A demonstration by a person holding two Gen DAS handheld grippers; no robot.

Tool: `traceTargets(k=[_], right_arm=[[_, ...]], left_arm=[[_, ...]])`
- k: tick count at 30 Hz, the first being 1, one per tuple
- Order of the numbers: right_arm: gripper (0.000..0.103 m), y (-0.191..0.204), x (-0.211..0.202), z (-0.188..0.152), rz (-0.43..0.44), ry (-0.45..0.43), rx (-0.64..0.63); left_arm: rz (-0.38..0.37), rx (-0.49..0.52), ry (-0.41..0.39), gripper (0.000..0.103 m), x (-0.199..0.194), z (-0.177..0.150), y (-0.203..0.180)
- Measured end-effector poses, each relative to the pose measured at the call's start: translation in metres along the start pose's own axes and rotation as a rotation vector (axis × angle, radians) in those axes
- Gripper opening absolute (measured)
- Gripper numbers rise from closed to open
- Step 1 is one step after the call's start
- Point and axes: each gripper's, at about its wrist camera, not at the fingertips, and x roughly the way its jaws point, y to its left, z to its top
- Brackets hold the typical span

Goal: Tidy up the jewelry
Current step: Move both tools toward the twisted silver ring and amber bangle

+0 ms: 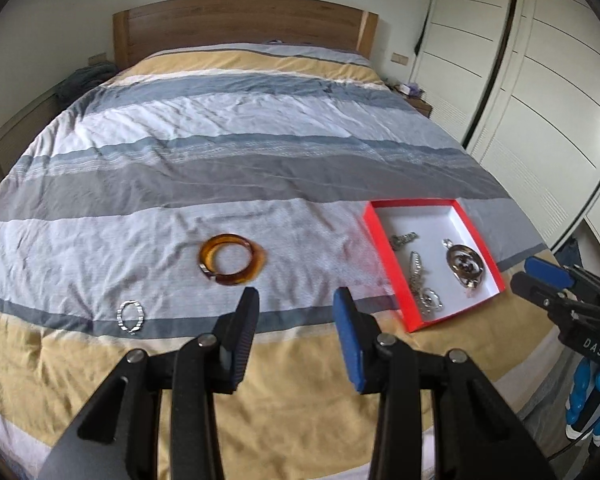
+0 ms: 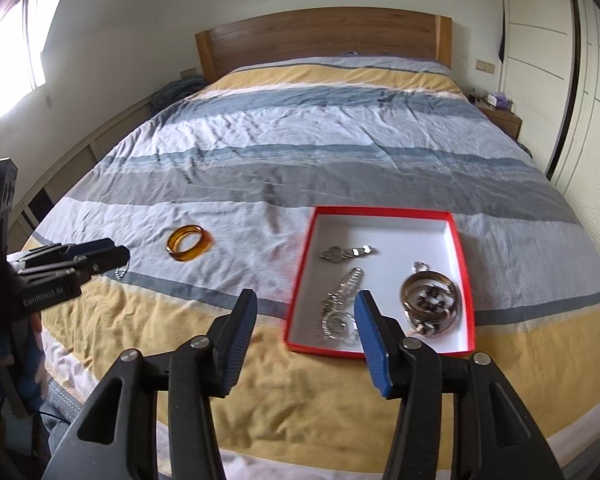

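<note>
A red box with a white inside [image 1: 384, 248] [image 2: 300, 280] lies on the bed and holds several silver chains [image 1: 418, 276] [image 2: 340, 292] and a brown bracelet bundle [image 1: 466, 266] [image 2: 430, 300]. An amber bangle [image 1: 231, 259] [image 2: 189, 242] lies on the bedspread left of the box. A small silver bracelet [image 1: 130, 316] lies nearer and further left, partly hidden in the right wrist view [image 2: 122, 272]. My left gripper [image 1: 296, 300] is open and empty, above the bed just in front of the bangle. My right gripper [image 2: 306, 304] is open and empty over the box's near left corner.
The striped bedspread [image 1: 236, 152] covers a wide bed with a wooden headboard [image 1: 244, 20]. White wardrobes [image 1: 540, 80] stand on the right. A nightstand [image 2: 500, 116] sits at the far right of the bed. A bright window [image 2: 12, 40] is on the left.
</note>
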Motion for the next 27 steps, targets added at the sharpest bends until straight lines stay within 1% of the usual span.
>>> traceTargets(k=[6, 14, 17, 20, 27], right_arm=[[0.052, 0.04, 0.005, 0.001, 0.034, 0.007, -0.063], [0.052, 0.075, 0.032, 0.006, 0.072, 0.04, -0.126], [0.052, 0.084, 0.052, 0.012, 0.086, 0.057, -0.139], [0.052, 0.094, 0.078, 0.021, 0.104, 0.077, -0.144], [0.052, 0.116, 0.148, 0.04, 0.166, 0.132, -0.117]], left_arm=[[0.102, -0.093, -0.027, 0.037, -0.023, -0.009, 0.067], [0.17, -0.187, -0.016, 0.037, -0.022, -0.027, 0.138], [0.187, -0.229, 0.005, 0.037, -0.012, -0.036, 0.163], [0.187, -0.257, 0.026, 0.037, 0.002, -0.045, 0.181], [0.153, -0.27, 0.098, 0.037, 0.055, -0.057, 0.2]])
